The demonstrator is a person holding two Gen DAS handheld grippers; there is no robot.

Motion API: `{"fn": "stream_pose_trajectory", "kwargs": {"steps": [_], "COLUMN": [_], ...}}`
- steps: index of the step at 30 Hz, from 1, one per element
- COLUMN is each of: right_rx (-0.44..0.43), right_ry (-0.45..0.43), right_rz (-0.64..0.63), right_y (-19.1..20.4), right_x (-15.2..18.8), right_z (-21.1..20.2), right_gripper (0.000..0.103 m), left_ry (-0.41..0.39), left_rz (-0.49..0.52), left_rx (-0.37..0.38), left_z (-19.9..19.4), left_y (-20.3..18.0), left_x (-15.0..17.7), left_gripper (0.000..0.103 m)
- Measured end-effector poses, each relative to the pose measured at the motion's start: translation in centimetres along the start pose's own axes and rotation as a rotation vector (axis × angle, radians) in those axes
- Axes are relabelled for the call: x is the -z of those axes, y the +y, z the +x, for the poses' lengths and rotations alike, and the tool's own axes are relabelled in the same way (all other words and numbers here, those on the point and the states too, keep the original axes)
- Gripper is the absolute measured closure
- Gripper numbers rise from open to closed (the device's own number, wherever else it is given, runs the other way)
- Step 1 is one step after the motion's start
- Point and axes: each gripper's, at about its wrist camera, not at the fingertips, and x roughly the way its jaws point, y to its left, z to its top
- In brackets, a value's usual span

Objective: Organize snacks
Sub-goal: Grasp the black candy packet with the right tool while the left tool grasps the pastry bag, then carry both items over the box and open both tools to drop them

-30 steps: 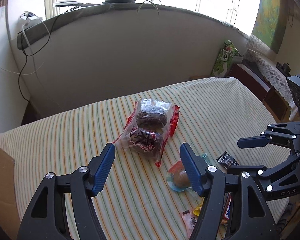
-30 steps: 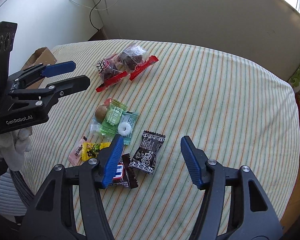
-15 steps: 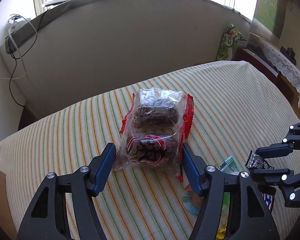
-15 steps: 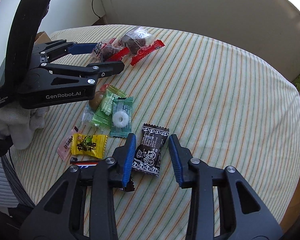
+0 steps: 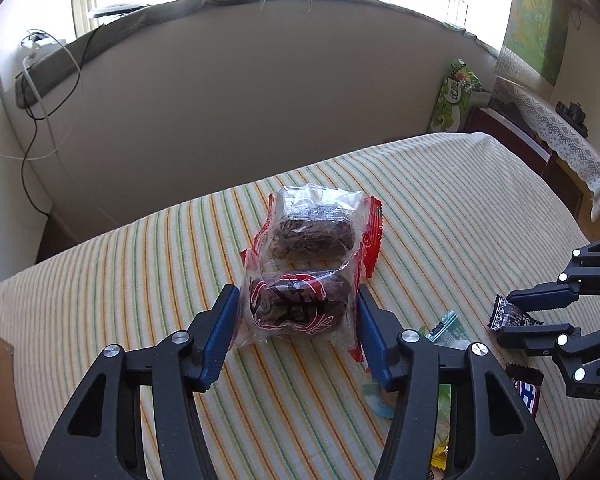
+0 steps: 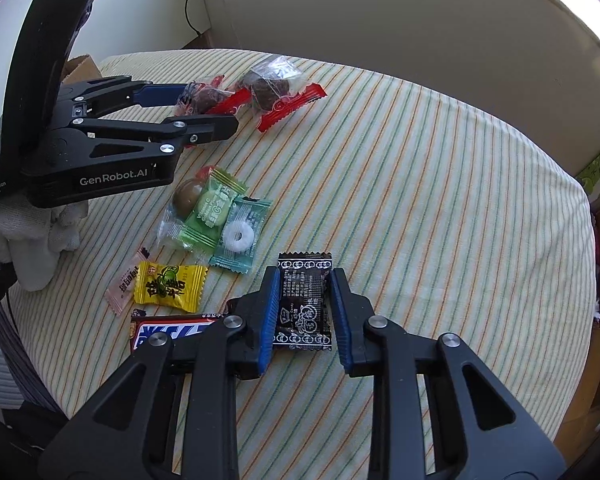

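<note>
Two clear, red-edged packets of dark dates lie on the striped tablecloth (image 5: 440, 208). My left gripper (image 5: 296, 320) straddles the nearer date packet (image 5: 296, 312), and its closing jaws just meet the loose wrapper edges. The farther date packet (image 5: 312, 232) lies behind it. In the right wrist view the left gripper (image 6: 208, 110) flanks that near packet (image 6: 198, 100). My right gripper (image 6: 304, 308) points down at a black candy packet (image 6: 304, 300); its jaws are closing and both pads touch the packet's sides. The left wrist view also shows the right gripper (image 5: 508, 320) at the far right.
Loose sweets lie left of the right gripper: a green candy (image 6: 212, 208), a ring mint (image 6: 240, 236), a yellow packet (image 6: 168, 288), a pink stick (image 6: 124, 288) and a chocolate bar (image 6: 172, 328). A cardboard box (image 6: 76, 68) stands past the table's left edge. A gloved hand (image 6: 28, 240) holds the left gripper.
The left gripper moved forward over the near date packet and narrowed. The right gripper came down around the black candy packet, its jaws going from wide to touching its sides.
</note>
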Motion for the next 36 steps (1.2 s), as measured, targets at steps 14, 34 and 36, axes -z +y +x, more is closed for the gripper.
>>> {"fn": "stream_pose_trajectory", "kwargs": {"steps": [14, 34, 36], "right_rx": [-0.013, -0.063, -0.079], "right_ry": [-0.092, -0.167, -0.171], "right_rz": [0.048, -0.113, -0.139], "right_y": [-1.3, 8.6, 10.2], "right_x": [0.5, -3.1, -3.7], "right_z": [-4.9, -8.4, -8.5], "right_gripper": [0.077, 0.077, 0.077], "left_ry": [-0.075, -0.157, -0.157], "left_rz": [-0.029, -0.093, -0.11], "left_rx": [-0.004, -0.11, -0.13], "left_z": [-6.4, -16.7, -17.6], "left_y": [1.0, 4.9, 6.0], "left_x": [1.5, 6.5, 7.3], "left_gripper": [0.046, 0.046, 0.046]}}
